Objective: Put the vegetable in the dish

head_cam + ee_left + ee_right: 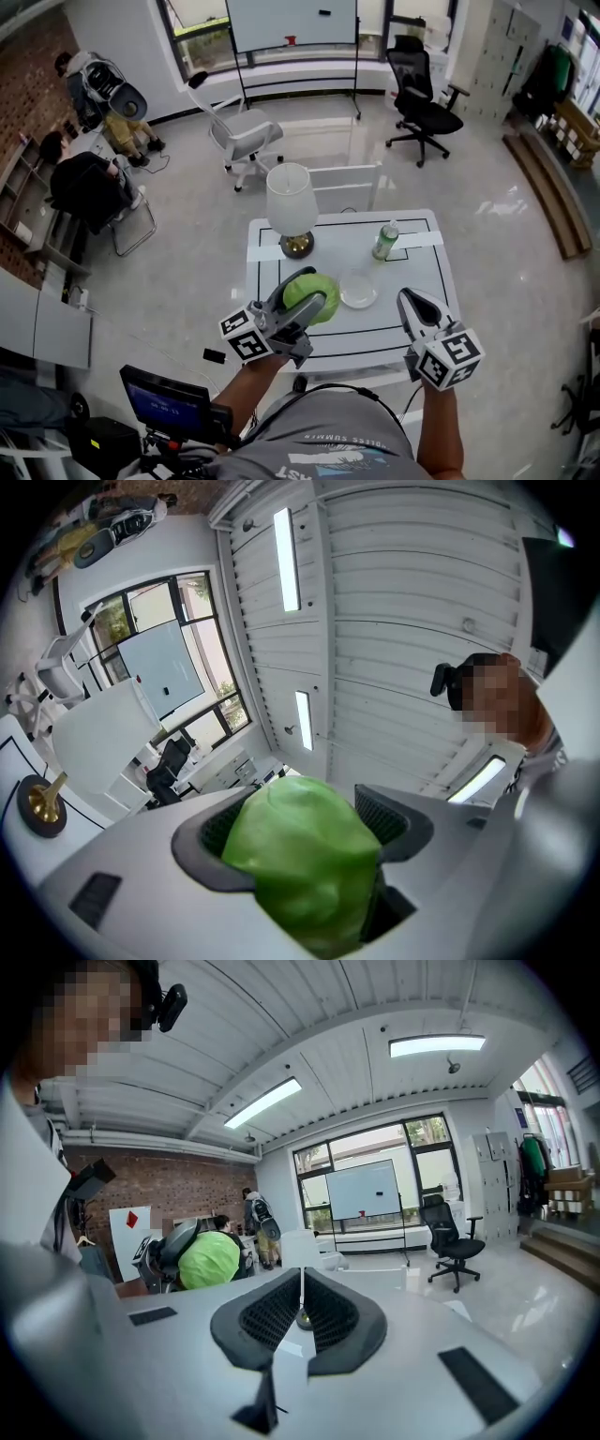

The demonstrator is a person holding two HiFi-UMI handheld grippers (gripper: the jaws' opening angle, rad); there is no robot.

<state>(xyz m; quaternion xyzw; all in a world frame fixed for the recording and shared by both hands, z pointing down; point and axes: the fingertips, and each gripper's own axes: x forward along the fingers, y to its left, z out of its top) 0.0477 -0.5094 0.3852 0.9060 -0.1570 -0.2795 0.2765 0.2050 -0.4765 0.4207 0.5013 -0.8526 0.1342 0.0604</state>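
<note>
A round green vegetable [314, 296] is clamped between the jaws of my left gripper [309, 292], held above the left front part of the white table [412, 323]. In the left gripper view the vegetable [302, 860] fills the gap between both pads. A clear glass dish [358, 290] rests on the table just right of the vegetable. My right gripper [411, 300] hovers at the table's front right, jaws shut with nothing between them [300, 1321]. In the right gripper view the vegetable [208, 1260] shows at the left, in the other gripper.
A lamp with a white shade and brass base [292, 211] stands at the table's back left. A green bottle [385, 241] stands behind the dish. A white chair [345, 187] is behind the table, with office chairs [424, 103] farther off. A small screen [169, 401] sits lower left.
</note>
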